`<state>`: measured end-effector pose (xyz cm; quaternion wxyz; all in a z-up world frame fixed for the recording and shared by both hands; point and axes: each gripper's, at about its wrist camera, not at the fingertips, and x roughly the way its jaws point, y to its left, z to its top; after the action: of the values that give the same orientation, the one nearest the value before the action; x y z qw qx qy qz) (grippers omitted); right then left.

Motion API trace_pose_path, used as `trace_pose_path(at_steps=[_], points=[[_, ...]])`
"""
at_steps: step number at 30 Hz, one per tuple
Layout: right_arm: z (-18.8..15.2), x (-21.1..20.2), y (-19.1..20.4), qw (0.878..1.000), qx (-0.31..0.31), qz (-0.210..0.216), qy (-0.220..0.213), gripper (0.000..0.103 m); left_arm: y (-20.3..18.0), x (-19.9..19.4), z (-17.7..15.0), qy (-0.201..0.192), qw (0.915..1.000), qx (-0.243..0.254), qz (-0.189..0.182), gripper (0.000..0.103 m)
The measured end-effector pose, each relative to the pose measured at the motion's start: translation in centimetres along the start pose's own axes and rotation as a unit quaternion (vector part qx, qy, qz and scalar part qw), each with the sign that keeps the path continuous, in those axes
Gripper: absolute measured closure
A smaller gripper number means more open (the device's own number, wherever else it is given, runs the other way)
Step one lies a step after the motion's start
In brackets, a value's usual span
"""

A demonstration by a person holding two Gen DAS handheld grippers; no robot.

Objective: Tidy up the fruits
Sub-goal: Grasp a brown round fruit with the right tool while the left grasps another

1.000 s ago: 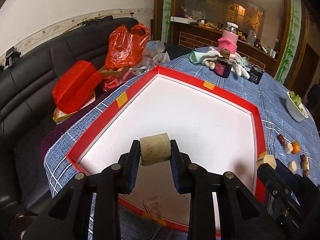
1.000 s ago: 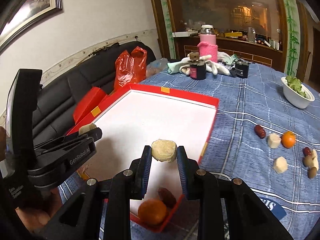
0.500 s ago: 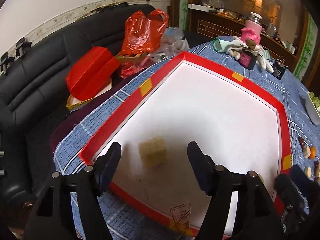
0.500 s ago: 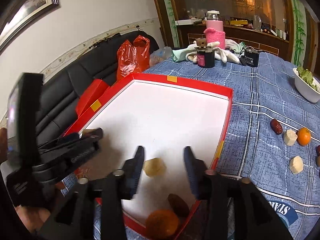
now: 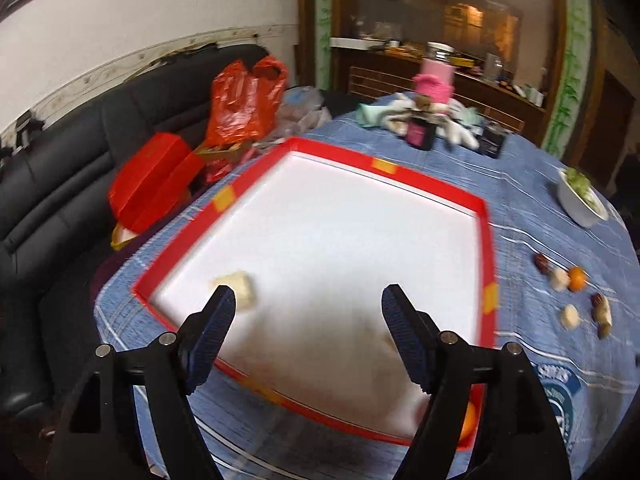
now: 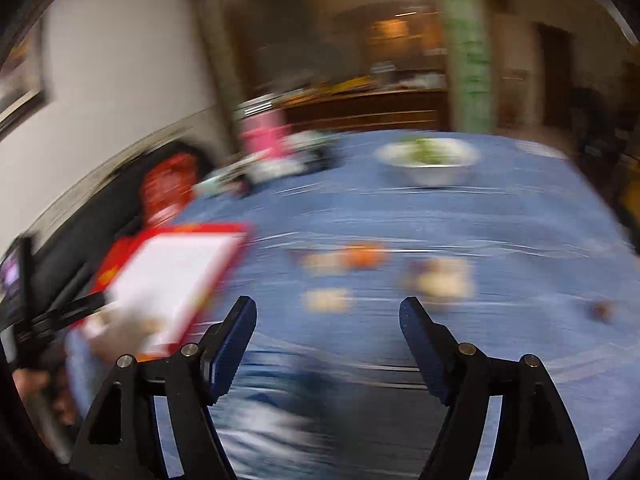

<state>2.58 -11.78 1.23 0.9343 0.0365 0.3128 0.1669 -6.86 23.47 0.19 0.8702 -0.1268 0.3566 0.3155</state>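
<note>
A red-rimmed tray (image 5: 486, 240) with a white floor lies on the blue tablecloth. A pale fruit chunk (image 5: 240, 286) rests on the tray floor near its left corner, just beyond my left gripper's left finger. My left gripper (image 5: 308, 312) hovers over the tray's near part, its jaws opening with nothing between them. An orange (image 5: 468, 420) shows at the tray's near right corner, partly behind a finger. Loose fruits (image 5: 568, 280) lie on the cloth to the right. In the blurred right wrist view my right gripper (image 6: 328, 320) is above the cloth, jaws opening and empty, facing pale chunks (image 6: 326, 300) and an orange (image 6: 362, 256).
A white bowl of greens (image 5: 582, 200) stands at the table's far right. A pink-sleeved jar (image 5: 434, 80), a dark jar, cloths and a small black box crowd the far edge. Red bags (image 5: 244, 100) and a red box sit on the black sofa at left.
Both grippers let go of their pale chunks into the tray and opened wide. The left one drew back a little; the right one swung fast to the right, away from the tray toward the loose fruits.
</note>
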Motion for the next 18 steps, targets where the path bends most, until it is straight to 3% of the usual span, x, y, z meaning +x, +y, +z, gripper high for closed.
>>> trace_pose_path(at_steps=[4,7,12,14,15,18], points=[[0.3,-0.5,-10.5,0.992,0.070,-0.108,0.011,0.031,-2.9,-0.4,-0.4,0.008,0.9993,0.025,-0.025,0.027],[0.2,0.9,-15.1,0.985,0.092,-0.136,0.047,0.038,-4.7,-1.0,-0.8,0.003,0.9982,0.047,-0.035,0.027],[1.1,4.1,-17.0,0.983,0.086,-0.142,0.083,0.042,-8.2,-2.6,-1.3,-0.008,0.9941,0.089,-0.061,0.027],[1.2,5.6,-17.2,0.979,0.092,-0.149,0.107,0.071,-9.9,-3.1,-1.6,-0.011,0.9911,0.105,-0.082,0.027],[1.1,5.8,-17.4,0.978,0.098,-0.149,0.111,0.077,-10.8,-3.5,-1.8,-0.011,0.9892,0.113,-0.093,0.027],[0.6,5.2,-16.7,0.981,0.093,-0.145,0.095,0.077,-14.8,-4.2,-2.6,-0.010,0.9789,0.148,-0.141,0.027]])
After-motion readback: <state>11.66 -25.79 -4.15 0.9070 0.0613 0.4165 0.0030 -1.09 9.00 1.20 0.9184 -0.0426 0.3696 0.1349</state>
